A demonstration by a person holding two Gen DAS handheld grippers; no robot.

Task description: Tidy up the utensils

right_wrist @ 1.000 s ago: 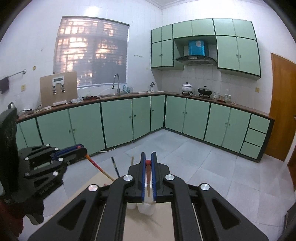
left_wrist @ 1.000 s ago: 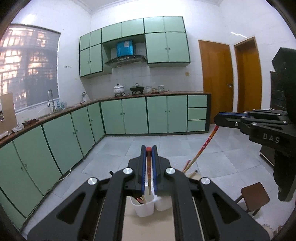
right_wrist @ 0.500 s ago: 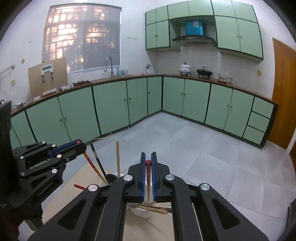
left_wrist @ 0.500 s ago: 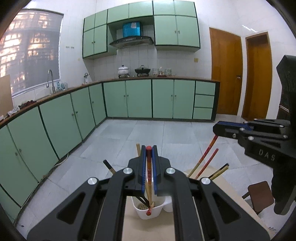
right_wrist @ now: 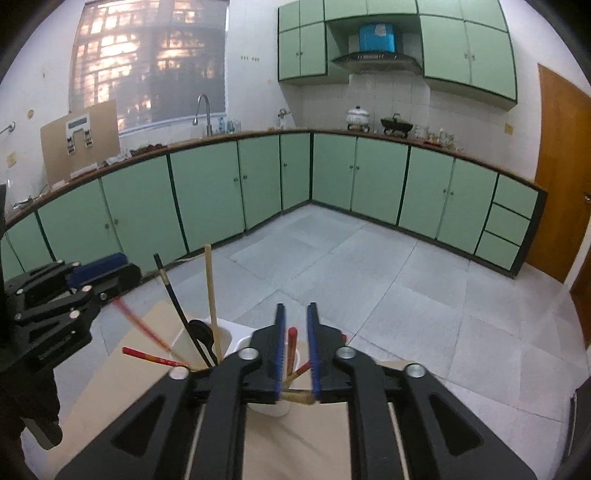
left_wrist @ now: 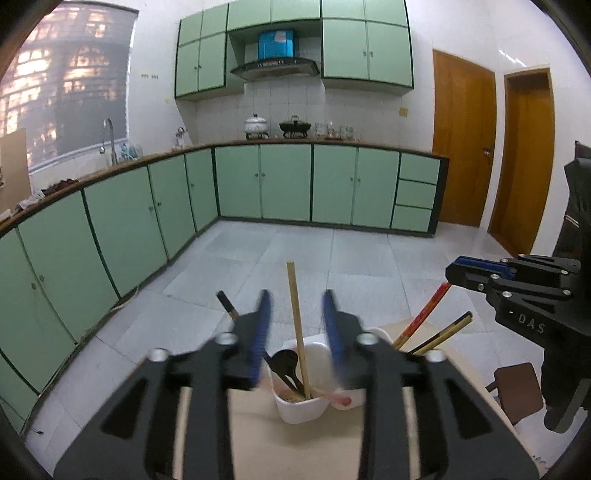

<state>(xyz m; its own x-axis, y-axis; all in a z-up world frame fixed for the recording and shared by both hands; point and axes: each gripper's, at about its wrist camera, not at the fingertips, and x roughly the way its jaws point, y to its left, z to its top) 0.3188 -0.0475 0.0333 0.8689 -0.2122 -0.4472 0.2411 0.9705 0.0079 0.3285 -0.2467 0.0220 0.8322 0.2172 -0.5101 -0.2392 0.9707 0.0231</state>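
Fingers of both grippers newly apart, red chopsticks released into white cups.

Kitchen with white tiled walls and pale grey floor tiles. Green base cabinets in an L along two walls, under a dark wooden worktop. Green wall cabinets above, flanking a hood with a blue box on top. White pot and dark wok on the hob, jars beside. Tap below a window glowing orange through blinds. Cardboard sheet leaning on the wall. Two wooden doors at right. Small brown stool on the floor.
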